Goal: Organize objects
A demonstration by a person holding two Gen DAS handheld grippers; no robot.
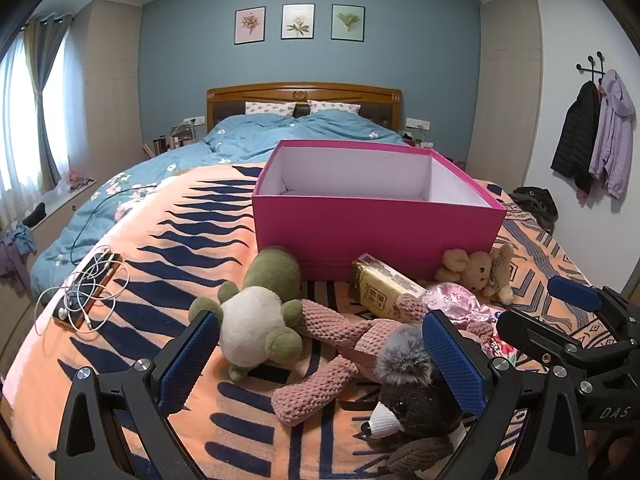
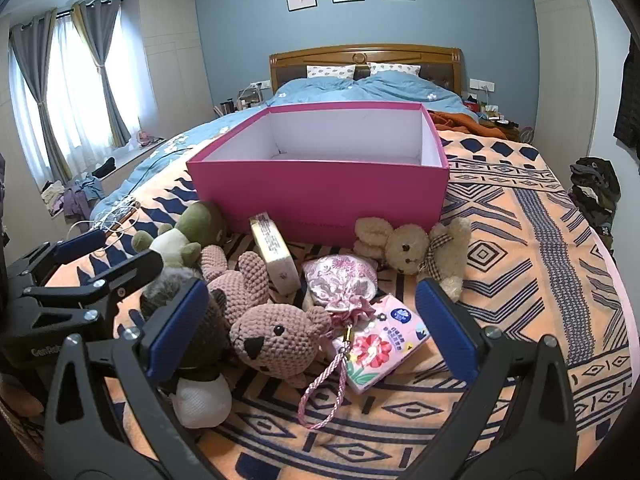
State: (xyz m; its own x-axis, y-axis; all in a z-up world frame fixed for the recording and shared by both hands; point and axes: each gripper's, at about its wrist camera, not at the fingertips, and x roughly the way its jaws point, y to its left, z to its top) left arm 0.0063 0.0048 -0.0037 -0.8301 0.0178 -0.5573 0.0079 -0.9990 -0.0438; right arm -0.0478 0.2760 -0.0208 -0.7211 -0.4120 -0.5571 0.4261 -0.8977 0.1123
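An open, empty pink box [image 1: 376, 228] [image 2: 320, 196] stands on the orange blanket. In front of it lie a green and white plush turtle [image 1: 256, 316] [image 2: 180, 236], a pink crochet bear [image 1: 340, 340] [image 2: 276, 332], a dark grey knitted plush [image 1: 416, 404] [image 2: 188, 344], a gold carton [image 1: 380, 288] [image 2: 276, 256], a pink drawstring pouch [image 2: 344, 284] [image 1: 456, 300], a tissue pack [image 2: 380, 344] and a beige bear [image 2: 416, 248] [image 1: 480, 272]. My left gripper [image 1: 324, 364] is open over the crochet bear's body. My right gripper [image 2: 312, 328] is open around its head and the pouch.
A phone with tangled white earphones [image 1: 86, 288] lies on the blanket at the left. A blue duvet [image 1: 240, 140] covers the far bed. Dark clothes [image 2: 592, 188] sit at the right edge. The right gripper shows in the left wrist view [image 1: 580, 328].
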